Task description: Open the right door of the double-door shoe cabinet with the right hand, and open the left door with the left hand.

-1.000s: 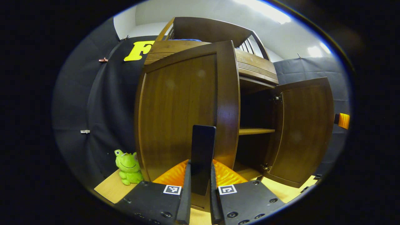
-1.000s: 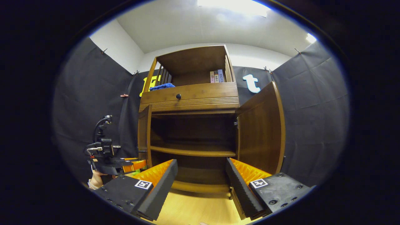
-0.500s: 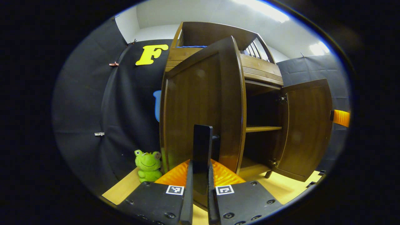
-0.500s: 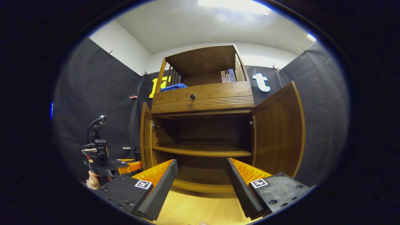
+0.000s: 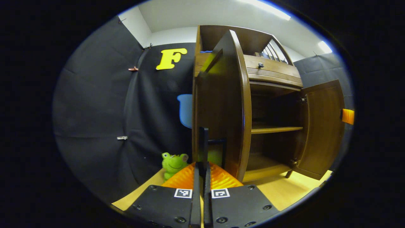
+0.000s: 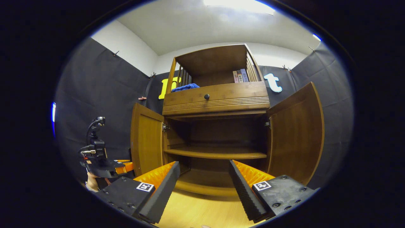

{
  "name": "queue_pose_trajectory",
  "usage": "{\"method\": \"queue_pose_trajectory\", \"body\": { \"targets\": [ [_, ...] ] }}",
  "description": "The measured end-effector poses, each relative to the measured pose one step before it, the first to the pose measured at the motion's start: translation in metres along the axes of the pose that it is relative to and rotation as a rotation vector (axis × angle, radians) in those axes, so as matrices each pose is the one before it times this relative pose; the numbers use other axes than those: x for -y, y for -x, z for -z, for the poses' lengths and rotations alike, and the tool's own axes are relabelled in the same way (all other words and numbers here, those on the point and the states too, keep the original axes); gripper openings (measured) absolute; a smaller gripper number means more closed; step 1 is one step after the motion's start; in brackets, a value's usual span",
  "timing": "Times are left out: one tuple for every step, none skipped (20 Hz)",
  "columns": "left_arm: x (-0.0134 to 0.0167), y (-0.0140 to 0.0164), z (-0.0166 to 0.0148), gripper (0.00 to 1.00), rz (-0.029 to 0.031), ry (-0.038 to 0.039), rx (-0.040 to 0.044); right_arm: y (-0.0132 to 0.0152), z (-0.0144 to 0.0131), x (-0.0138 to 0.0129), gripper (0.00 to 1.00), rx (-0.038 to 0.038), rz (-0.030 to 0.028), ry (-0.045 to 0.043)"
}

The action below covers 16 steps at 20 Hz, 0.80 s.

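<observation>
The brown shoe cabinet (image 6: 218,101) stands with both doors swung out. In the left gripper view the left door (image 5: 221,104) is seen nearly edge-on, and my left gripper (image 5: 201,164) is shut on its dark flat handle (image 5: 205,142). The right door (image 5: 322,126) hangs wide open beyond it. In the right gripper view my right gripper (image 6: 204,186) is open in front of the cabinet's bottom compartment, holding nothing. The left door (image 6: 145,142) and right door (image 6: 295,133) flank the empty shelf (image 6: 215,153). The left gripper (image 6: 104,166), held by a hand, sits beside the left door.
A green frog toy (image 5: 173,163) sits on the floor left of the cabinet. Above the doors is a drawer with a knob (image 6: 206,96), then an open top shelf with a blue cloth (image 6: 185,87) and books (image 6: 240,76). Wooden floor (image 6: 202,209) lies in front.
The left door has swung further open, from roughly half open to nearly edge-on, with my left gripper staying shut on its handle. The right gripper stays open and has barely shifted.
</observation>
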State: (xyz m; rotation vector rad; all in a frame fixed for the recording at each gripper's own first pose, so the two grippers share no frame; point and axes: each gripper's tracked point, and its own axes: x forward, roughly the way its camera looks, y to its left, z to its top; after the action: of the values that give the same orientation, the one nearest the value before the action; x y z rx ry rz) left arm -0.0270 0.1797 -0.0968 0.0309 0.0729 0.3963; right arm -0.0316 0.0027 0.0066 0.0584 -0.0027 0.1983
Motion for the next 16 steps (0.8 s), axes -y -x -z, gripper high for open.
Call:
{"method": "queue_pose_trajectory", "body": {
  "targets": [
    [-0.00535, 0.00021, -0.00069, 0.05, -0.00527, 0.01167, -0.00108, -0.00142, -0.00079, -0.00215, 0.98, 0.00212, -0.00450, -0.00380],
    [-0.00199, 0.00066, 0.00089, 0.05, 0.00227, 0.01189, -0.00515, 0.00004, -0.00016, -0.00205, 0.98, 0.00124, -0.00254, -0.00149],
    [-0.00127, 0.00165, -0.00078, 0.05, 0.00243, 0.00399, -0.00106, -0.00016, 0.00032, -0.00096, 0.98, 0.00039, -0.00119, 0.00014],
    [-0.00247, 0.00045, 0.00079, 0.05, -0.00189, -0.00377, -0.00071, -0.00050, 0.00093, -0.00084, 0.98, -0.00013, -0.00016, 0.00016],
    [-0.00307, 0.00211, 0.00008, 0.05, -0.00347, -0.00714, -0.00018, 0.00002, 0.00016, -0.00002, 0.98, -0.00109, 0.00160, -0.00097],
    [-0.00181, 0.00290, 0.00087, 0.05, -0.00307, -0.00445, -0.00027, 0.00115, 0.00087, 0.00070, 0.98, -0.00106, 0.00214, -0.00155],
    [-0.00299, 0.00437, -0.00105, 0.05, -0.00289, 0.00147, -0.00048, 0.00017, -0.00050, 0.00051, 0.98, -0.00007, 0.00387, -0.00222],
    [-0.00488, 0.00665, -0.00150, 0.05, -0.00884, 0.00788, 0.00024, 0.00053, -0.00090, 0.00150, 0.98, 0.00063, 0.00405, -0.00137],
    [-0.00705, 0.00884, -0.00382, 0.05, -0.01918, 0.01197, 0.00533, 0.00074, -0.00098, 0.00128, 0.98, 0.00250, 0.00466, -0.00194],
    [-0.00269, 0.01021, -0.00443, 0.05, -0.00845, 0.01319, 0.00870, 0.00185, -0.00089, 0.00066, 0.98, 0.00377, 0.00445, -0.00155],
    [0.00170, 0.01280, -0.00969, 0.05, 0.00299, 0.01209, 0.02274, 0.00183, -0.00148, 0.00086, 0.98, 0.00415, 0.00479, -0.00016],
    [0.00353, 0.01153, -0.00799, 0.05, 0.00603, 0.00479, 0.01468, 0.00144, -0.00175, 0.00113, 0.98, 0.00422, 0.00575, 0.00061],
    [0.00379, 0.00936, -0.00572, 0.05, 0.00684, -0.00258, 0.00336, 0.00111, -0.00099, 0.00165, 0.98, 0.00246, 0.00445, -0.00043],
    [0.00722, 0.01106, -0.00966, 0.05, 0.01811, -0.00230, 0.01951, 0.00156, 0.00007, 0.00013, 0.98, 0.00113, 0.00363, -0.00187],
    [0.01263, 0.00859, -0.00954, 0.07, 0.03354, 0.00729, 0.01358, 0.00252, 0.00061, 0.00043, 0.98, -0.00055, 0.00432, -0.00298],
    [0.01879, 0.00529, -0.00659, 0.05, 0.04843, 0.01341, 0.01158, 0.00309, 0.00077, 0.00143, 0.98, -0.00242, 0.00631, -0.00136]
  ]
}}
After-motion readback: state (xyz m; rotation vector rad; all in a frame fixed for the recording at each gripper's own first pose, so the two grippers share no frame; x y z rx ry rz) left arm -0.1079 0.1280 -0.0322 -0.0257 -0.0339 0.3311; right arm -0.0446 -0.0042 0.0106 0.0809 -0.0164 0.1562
